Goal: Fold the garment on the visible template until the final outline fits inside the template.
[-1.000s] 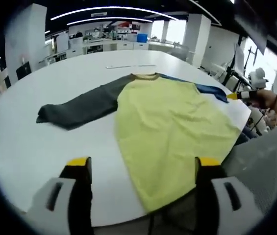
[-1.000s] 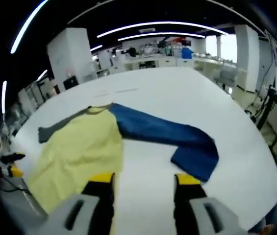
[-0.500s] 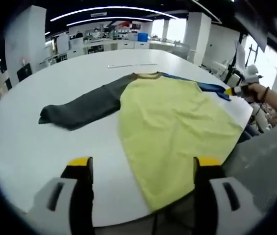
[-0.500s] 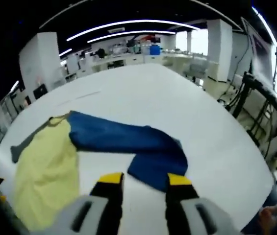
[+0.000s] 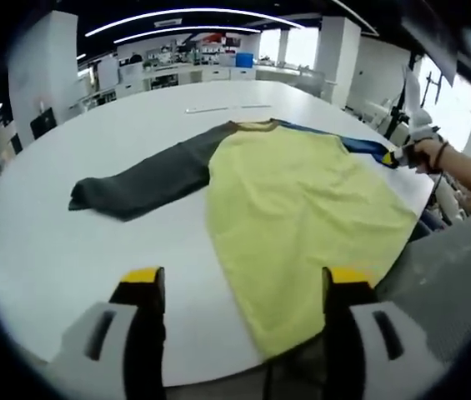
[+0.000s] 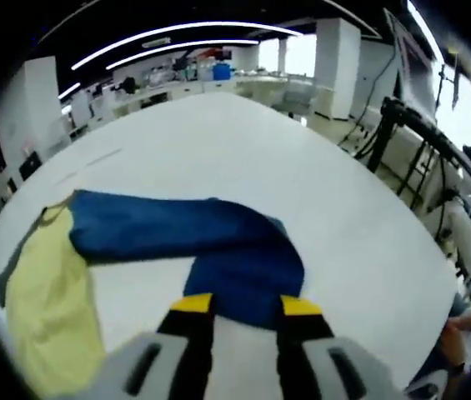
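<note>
So, garment [image 5: 302, 208] flat on white table [image 5: 43, 250], yellow body hem at near edge, slightly overhanging. Right gripper [image 6: 235, 304] jaws parted, nothing held, tips at blue sleeve [image 6: 218, 250] cuff end; sleeve's long axis runs left toward collar. Left gripper [image 5: 237, 279] wide open, empty, near hem; grey sleeve [image 5: 143, 179] stretches far-left. Right gripper nearer blue sleeve. Plenty of bare table beyond garment; template not discernible.

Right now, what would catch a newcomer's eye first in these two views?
The shirt spread flat on the white table: yellow body in the middle, grey sleeve stretched to one side. In the right gripper view its blue sleeve lies bent just ahead of the right gripper. The left gripper hangs open over the table's near edge.
</note>
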The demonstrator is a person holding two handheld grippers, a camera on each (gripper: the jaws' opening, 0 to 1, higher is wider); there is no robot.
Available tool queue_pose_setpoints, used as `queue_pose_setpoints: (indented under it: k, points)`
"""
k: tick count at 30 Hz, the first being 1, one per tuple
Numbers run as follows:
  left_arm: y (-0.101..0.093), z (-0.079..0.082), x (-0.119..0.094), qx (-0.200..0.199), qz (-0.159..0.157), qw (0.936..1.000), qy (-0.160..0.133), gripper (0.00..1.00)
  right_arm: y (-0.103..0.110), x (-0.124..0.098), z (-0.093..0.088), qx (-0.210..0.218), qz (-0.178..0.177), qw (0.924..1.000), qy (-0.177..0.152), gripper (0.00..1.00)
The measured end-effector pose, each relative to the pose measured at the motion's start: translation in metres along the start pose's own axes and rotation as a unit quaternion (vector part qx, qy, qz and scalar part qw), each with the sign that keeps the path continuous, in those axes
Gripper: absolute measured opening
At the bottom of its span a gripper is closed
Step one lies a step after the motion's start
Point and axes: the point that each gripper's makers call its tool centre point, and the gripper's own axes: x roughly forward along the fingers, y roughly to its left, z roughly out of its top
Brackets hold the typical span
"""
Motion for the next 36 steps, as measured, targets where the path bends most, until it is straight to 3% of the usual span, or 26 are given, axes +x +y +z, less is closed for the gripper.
queue_pose_setpoints:
  k: [5, 9, 11, 14, 17, 25, 31, 36]
  points:
    - [-0.001, -0.004, 0.0, -0.004, 0.003, 0.9999, 0.009, 0.72, -0.004, 0.002, 0.002, 0.003, 0.002, 1.0, 0.0, 0.21]
    - [-0.005, -0.003, 0.0, -0.008, 0.001, 0.9999, 0.009, 0.7, -0.012, -0.003, -0.001, 0.014, 0.004, 0.9999, 0.001, 0.02]
    - [-0.006, -0.001, 0.001, -0.008, -0.001, 0.9999, 0.007, 0.7, -0.016, -0.003, -0.001, 0.017, 0.016, 0.9997, 0.0, 0.0]
    - [-0.008, 0.003, 0.002, -0.006, -0.001, 1.0, 0.006, 0.69, -0.011, -0.006, -0.001, -0.019, 0.039, 0.999, 0.007, 0.0]
    - [-0.007, 0.007, 0.003, -0.005, -0.001, 1.0, 0.003, 0.68, -0.02, -0.002, 0.002, -0.059, 0.04, 0.9974, 0.01, 0.0]
    - [-0.011, 0.011, 0.005, -0.008, -0.006, 0.9999, -0.006, 0.66, -0.038, -0.022, 0.024, -0.099, 0.048, 0.9939, -0.005, 0.0]
    - [-0.007, 0.017, 0.006, 0.01, -0.01, 0.9999, -0.007, 0.67, -0.051, -0.033, 0.043, -0.208, 0.039, 0.9771, -0.019, 0.0]
    - [-0.007, 0.021, 0.008, 0.01, -0.01, 0.9998, -0.011, 0.66, -0.056, -0.036, 0.05, -0.222, 0.043, 0.974, -0.016, 0.0]
